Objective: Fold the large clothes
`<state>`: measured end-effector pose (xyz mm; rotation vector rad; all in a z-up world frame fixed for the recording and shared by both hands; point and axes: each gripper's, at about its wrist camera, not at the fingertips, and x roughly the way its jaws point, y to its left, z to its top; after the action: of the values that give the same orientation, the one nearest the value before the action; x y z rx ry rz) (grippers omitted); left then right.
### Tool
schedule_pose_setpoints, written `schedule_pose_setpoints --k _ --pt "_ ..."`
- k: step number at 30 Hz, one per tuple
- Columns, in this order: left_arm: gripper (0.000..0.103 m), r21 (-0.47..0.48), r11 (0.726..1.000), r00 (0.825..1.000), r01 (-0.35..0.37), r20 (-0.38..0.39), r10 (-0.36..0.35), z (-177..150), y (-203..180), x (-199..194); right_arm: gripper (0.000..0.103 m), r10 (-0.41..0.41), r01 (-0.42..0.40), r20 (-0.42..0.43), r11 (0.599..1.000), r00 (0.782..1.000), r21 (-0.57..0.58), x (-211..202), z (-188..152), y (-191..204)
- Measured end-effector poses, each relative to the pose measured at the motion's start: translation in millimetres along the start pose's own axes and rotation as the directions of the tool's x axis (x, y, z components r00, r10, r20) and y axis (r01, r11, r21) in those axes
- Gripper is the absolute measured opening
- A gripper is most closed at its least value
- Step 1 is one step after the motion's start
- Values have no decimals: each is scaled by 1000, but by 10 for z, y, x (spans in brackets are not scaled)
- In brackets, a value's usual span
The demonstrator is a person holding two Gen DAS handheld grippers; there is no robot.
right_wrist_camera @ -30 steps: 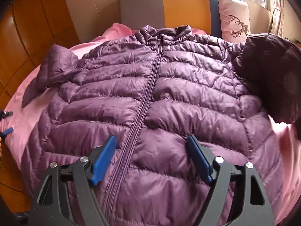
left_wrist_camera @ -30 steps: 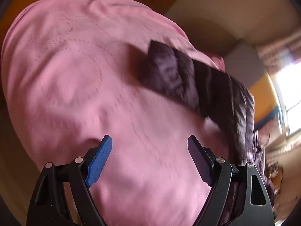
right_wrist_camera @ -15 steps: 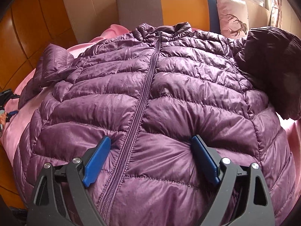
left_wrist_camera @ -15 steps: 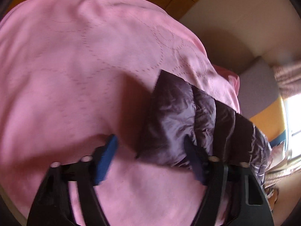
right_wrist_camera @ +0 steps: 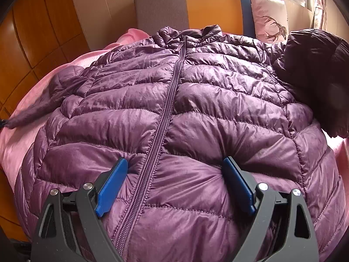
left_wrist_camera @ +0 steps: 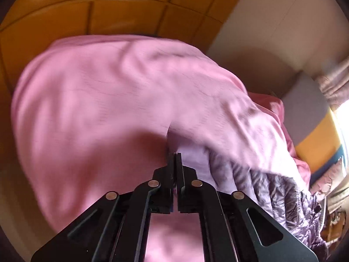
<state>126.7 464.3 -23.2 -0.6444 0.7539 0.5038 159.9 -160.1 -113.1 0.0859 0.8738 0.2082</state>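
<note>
Right gripper (right_wrist_camera: 174, 183): jaws spread wide, both blue pads (right_wrist_camera: 111, 183) pressed down into the lower front of the purple quilted down jacket (right_wrist_camera: 174, 100), one on either side of the zipper (right_wrist_camera: 161, 128); nothing pinched between them.

Jacket: laid flat, front up and zipped, on the pink bedspread (right_wrist_camera: 19, 144), collar at the far end. Near-left sleeve (right_wrist_camera: 50, 100) stretched out toward the picture's left edge; the other sleeve (right_wrist_camera: 316, 76) bunched dark at far right.

Left gripper (left_wrist_camera: 175, 159): jaws just closed, clamped tight on the sleeve cuff (left_wrist_camera: 192, 159), with the blurred sleeve trailing away to the right over the bedspread (left_wrist_camera: 98, 109).

Beyond the jacket: grey, orange and blue headboard (right_wrist_camera: 205, 4); deer-print pillow (right_wrist_camera: 269, 19) leaning against it; wooden wall panels (right_wrist_camera: 43, 21) at left.
</note>
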Motion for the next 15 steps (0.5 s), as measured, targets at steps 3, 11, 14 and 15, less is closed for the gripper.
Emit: schedule_pose_setpoints --k 3,11,14,15 --pt "0 24 998 998 -57 -39 58 -133 163 -4 89 -3 3 3 1000 1000 -1 0 -10 2" --pt "0 163 964 972 -211 -74 225 -739 201 -2 89 -4 4 5 1000 1000 -2 3 -10 -4" --pt "0 165 956 966 -244 -45 255 -799 196 -159 89 -2 2 8 1000 1000 0 1 -7 -10" --pt "3 169 952 965 -254 -26 262 -799 188 -208 89 -1 1 8 1000 1000 0 1 -6 -10"
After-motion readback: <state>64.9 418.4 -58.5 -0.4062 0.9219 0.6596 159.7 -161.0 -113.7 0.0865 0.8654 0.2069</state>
